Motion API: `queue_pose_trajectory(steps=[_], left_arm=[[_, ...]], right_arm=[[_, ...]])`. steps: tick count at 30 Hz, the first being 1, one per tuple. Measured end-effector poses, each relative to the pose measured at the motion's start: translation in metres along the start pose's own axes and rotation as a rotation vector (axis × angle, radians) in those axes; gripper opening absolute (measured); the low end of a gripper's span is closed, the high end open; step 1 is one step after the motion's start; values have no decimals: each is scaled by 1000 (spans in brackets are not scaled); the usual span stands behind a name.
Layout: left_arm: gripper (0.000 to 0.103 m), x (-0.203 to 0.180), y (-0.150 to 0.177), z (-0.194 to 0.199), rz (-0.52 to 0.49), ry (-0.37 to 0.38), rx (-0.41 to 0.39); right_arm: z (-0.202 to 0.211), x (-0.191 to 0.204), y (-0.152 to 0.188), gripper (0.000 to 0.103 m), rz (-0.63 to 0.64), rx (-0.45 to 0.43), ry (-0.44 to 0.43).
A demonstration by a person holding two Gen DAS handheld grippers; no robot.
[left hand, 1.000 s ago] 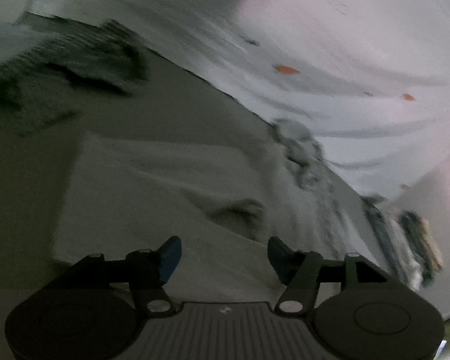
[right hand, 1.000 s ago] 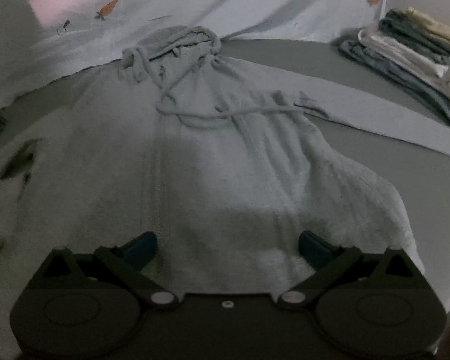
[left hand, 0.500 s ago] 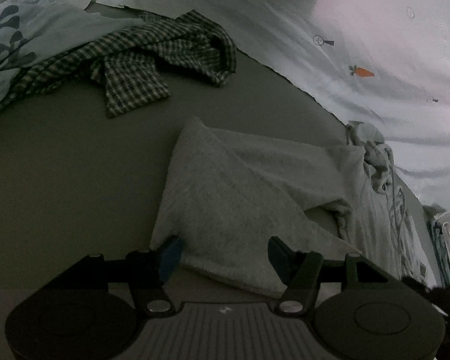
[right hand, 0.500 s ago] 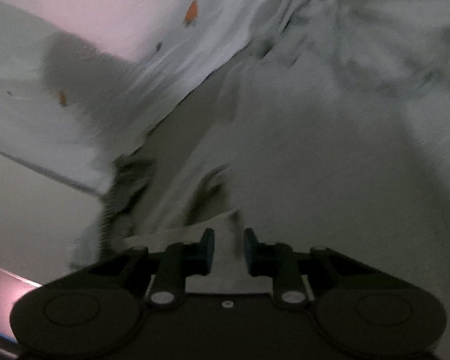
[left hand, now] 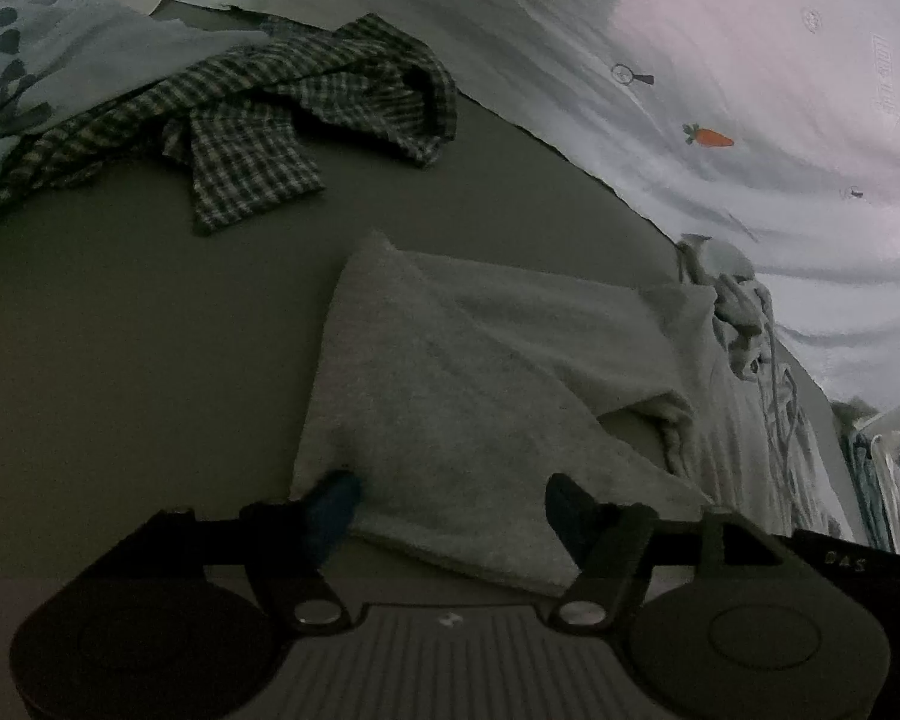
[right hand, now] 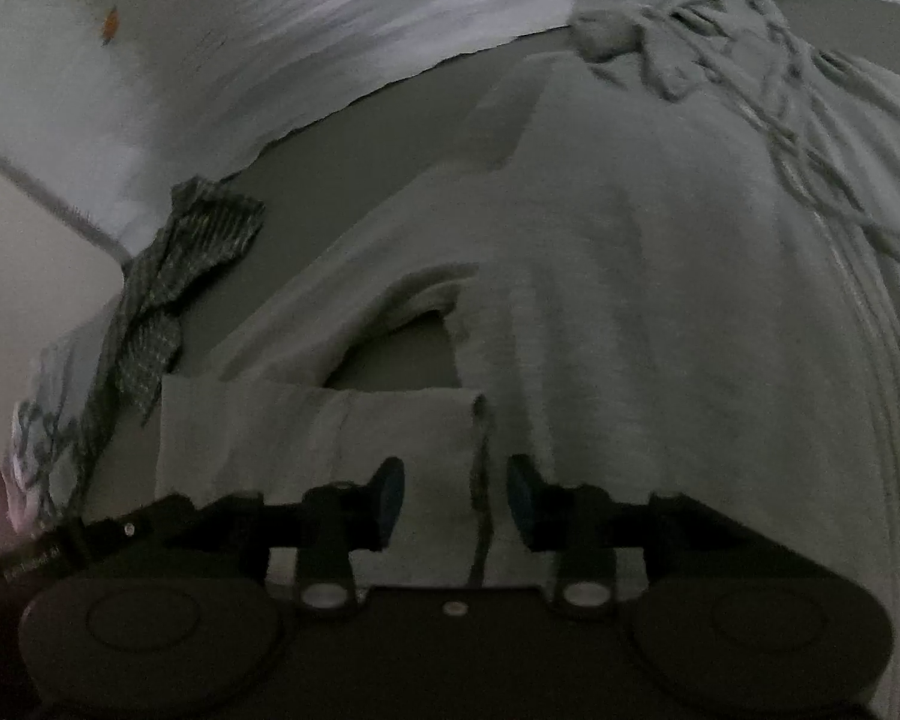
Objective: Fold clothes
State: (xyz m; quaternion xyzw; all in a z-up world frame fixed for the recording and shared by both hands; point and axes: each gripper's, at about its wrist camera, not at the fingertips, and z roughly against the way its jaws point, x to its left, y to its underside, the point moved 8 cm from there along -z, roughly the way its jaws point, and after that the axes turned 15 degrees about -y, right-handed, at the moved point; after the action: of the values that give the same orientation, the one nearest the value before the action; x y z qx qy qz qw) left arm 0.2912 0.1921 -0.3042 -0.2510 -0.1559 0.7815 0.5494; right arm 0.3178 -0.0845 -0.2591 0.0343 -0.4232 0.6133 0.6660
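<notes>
A light grey hoodie (right hand: 660,276) lies flat on the dark surface, hood and drawstrings (right hand: 678,30) at the far end. Its sleeve (left hand: 450,396) is folded back across itself, cuff end (right hand: 318,438) near me. My left gripper (left hand: 450,495) is open, low over the folded sleeve's near edge, fingertips straddling the cloth. My right gripper (right hand: 455,495) is open, its fingers either side of the cuff's edge where it meets the hoodie body. Neither holds the cloth.
A crumpled checked shirt (left hand: 282,114) lies beyond the sleeve; it also shows in the right wrist view (right hand: 180,276). A patterned pale cloth (left hand: 24,72) is at far left. A white sheet with carrot prints (left hand: 720,90) hangs behind. Folded clothes (left hand: 888,480) are stacked at right.
The right gripper has opened from nearly shut and its view has settled over the cuff. The left gripper has edged closer to the folded sleeve, still open.
</notes>
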Motion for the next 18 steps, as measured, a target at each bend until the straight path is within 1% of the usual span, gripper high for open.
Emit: queue_pose_trajectory(steps=[1,2,3,4,6,8,11,14,16,18], left_arm=[[77,-1,0,0,-3,1,-1],[79,-2,0,0,-6,3,-1],[80,-3,0,0,-8,2,-4],[81,-4,1,0,-9,1,-7],[81,-5,1,0,-15,0,-15],[81,-4,2,1,-7,4,-20],[81,-3,1,3,19,4,-18],[81,-4,-2,8,55,-22,-11],[81,-11,-7,17,40,-37,-39],[81,-23,-12,27,7,-50,-76]], right_arm=[[-2,0,-1,39,3,4,1],[-4,1,-3,36,6,7,3],[-5,2,-4,21,6,19,-6],[-7,2,-6,9,6,31,-16],[-5,3,-7,4,2,26,-49],[-1,8,-9,3,25,20,-70],[6,12,-15,2,36,-11,-94],[22,17,-28,2,34,-51,-130],[41,17,-44,2,33,-103,-147],[66,9,-65,2,33,-167,-139]])
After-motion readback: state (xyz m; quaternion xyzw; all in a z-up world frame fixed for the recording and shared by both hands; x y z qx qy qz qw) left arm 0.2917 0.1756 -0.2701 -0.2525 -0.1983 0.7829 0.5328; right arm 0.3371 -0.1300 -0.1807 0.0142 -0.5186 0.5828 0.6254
